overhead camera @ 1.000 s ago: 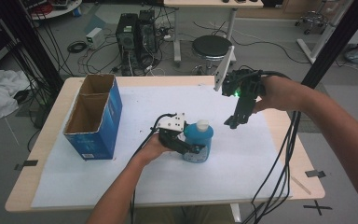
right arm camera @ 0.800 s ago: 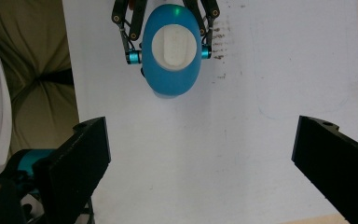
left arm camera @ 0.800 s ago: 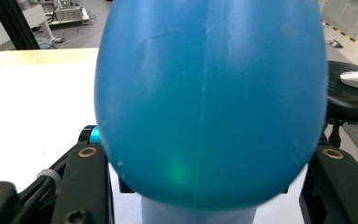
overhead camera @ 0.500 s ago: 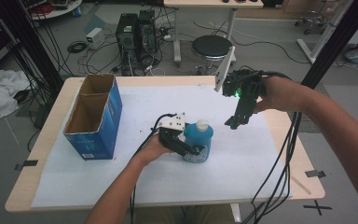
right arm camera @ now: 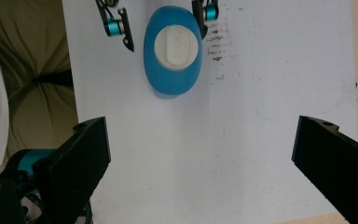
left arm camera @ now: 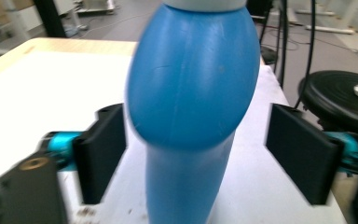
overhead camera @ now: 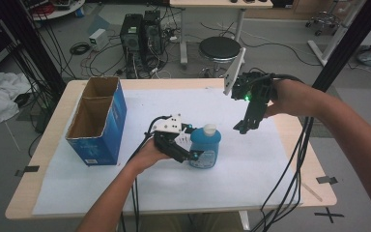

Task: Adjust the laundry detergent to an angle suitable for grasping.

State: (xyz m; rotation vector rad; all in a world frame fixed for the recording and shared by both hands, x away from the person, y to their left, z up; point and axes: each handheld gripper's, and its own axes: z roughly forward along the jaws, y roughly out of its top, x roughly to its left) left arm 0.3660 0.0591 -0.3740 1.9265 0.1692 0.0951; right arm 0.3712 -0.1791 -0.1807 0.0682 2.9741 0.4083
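— If you start at the left side, what do you see?

— A blue cardboard box (overhead camera: 96, 123) with its top open, standing on the white sheet (overhead camera: 140, 188) that covers the wooden table (overhead camera: 319, 186). It looks stiff and square, with brown insides.

— And next to it?

— The left gripper (overhead camera: 189, 145), held in a hand. Its two black jaws have just been opening. The blue bottle (overhead camera: 205, 146) stands between them, near the middle of the sheet, but the flat pads (left arm camera: 100, 156) sit apart from its sides and no longer squeeze it.

— What is the bottle like?

— Smooth, shiny plastic. It is fat and round at the shoulders, thinner lower down, with a white cap (overhead camera: 209, 129) on top. From above it looks like an egg shape.

— And on the right?

— The right gripper (overhead camera: 243, 128) hangs in the air above the sheet, a bit away from the bottle, pointing down. Its black jaws are spread wide and hold nothing.

— Could anything go wrong?

— I think so. The bottle is tall and top-heavy, and the left jaws are close on both sides. If that hand pulls back crooked, a pad could catch the bottle and tip it over. It is slippery too, so a pinch on the round part from above might slide off.
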